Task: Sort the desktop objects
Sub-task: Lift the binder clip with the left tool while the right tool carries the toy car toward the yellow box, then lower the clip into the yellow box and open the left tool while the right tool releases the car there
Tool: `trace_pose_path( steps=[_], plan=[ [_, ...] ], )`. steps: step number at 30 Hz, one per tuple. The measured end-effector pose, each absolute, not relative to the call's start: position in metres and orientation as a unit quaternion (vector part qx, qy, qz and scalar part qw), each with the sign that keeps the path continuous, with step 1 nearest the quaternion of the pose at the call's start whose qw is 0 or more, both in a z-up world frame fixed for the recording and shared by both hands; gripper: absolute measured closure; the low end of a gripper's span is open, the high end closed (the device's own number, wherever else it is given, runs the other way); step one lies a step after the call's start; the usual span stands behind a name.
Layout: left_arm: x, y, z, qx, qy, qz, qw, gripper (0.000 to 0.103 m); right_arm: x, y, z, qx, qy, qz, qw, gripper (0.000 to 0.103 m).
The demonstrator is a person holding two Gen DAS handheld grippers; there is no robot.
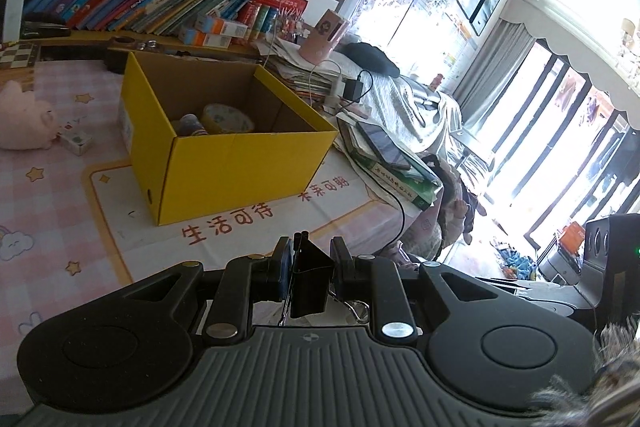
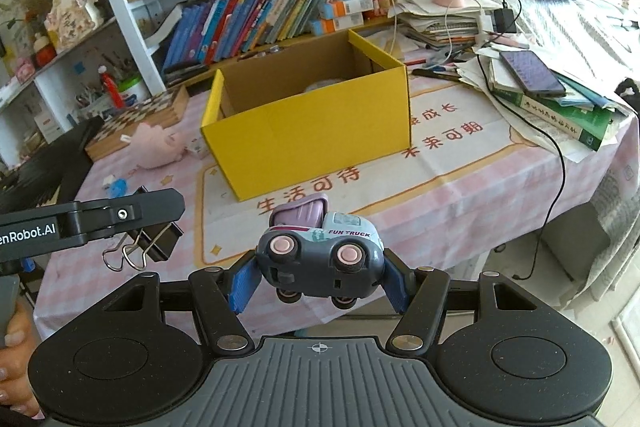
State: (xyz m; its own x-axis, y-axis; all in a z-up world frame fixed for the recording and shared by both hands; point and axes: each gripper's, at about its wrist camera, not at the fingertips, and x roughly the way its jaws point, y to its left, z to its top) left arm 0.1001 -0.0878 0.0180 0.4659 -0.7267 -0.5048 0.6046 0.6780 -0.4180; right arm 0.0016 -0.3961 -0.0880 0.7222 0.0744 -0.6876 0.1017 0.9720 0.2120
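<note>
Left wrist view: I see my left tool (image 1: 311,267) closed tight on a black binder clip (image 1: 308,283), its wire handles pointing back toward the camera.
Box, left wrist: the yellow box (image 1: 236,167) stands open on the surface (image 1: 52,203) ahead of the tool; a roll of tape (image 1: 227,118) and a small dark container lie inside.
Beside the box: a pink plush toy (image 1: 20,119) lies well off to its left.
Right wrist view: my right tool (image 2: 318,277) grips a toy truck (image 2: 320,259), blue pads pressed to both ends, wheels facing the camera.
Box, right wrist: it sits beyond the truck, near the middle of the surface.
Left tool, seen from here: it comes in from the left edge, the clip hanging in its tip above the surface.
</note>
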Motion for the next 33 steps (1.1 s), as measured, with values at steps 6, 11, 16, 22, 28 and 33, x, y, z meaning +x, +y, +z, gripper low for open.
trace_pose_path(
  steps=[6, 11, 16, 22, 28, 33],
  plan=[
    [0.114, -0.104, 0.015, -0.096, 0.342, -0.384, 0.852, 0.084, 0.021, -0.411, -0.09, 0.113, 0.378, 0.002, 0.919, 0.04],
    [0.128, -0.117, 0.015, -0.101, 0.341, -0.378, 0.855, 0.084, 0.04, -0.424, -0.09, 0.108, 0.38, 0.014, 0.919, 0.04],
    [0.142, -0.13, 0.017, -0.104, 0.333, -0.379, 0.857, 0.084, 0.061, -0.438, -0.087, 0.108, 0.375, 0.025, 0.92, 0.04],
    [0.164, -0.144, 0.027, -0.101, 0.316, -0.362, 0.871, 0.084, 0.09, -0.453, -0.079, 0.109, 0.359, 0.051, 0.925, 0.04],
    [0.185, -0.153, 0.04, -0.096, 0.293, -0.343, 0.887, 0.084, 0.128, -0.46, -0.063, 0.083, 0.334, 0.085, 0.935, 0.04],
    [0.203, -0.162, 0.047, -0.09, 0.276, -0.32, 0.902, 0.084, 0.161, -0.46, -0.055, 0.042, 0.317, 0.113, 0.941, 0.04]
  ],
)
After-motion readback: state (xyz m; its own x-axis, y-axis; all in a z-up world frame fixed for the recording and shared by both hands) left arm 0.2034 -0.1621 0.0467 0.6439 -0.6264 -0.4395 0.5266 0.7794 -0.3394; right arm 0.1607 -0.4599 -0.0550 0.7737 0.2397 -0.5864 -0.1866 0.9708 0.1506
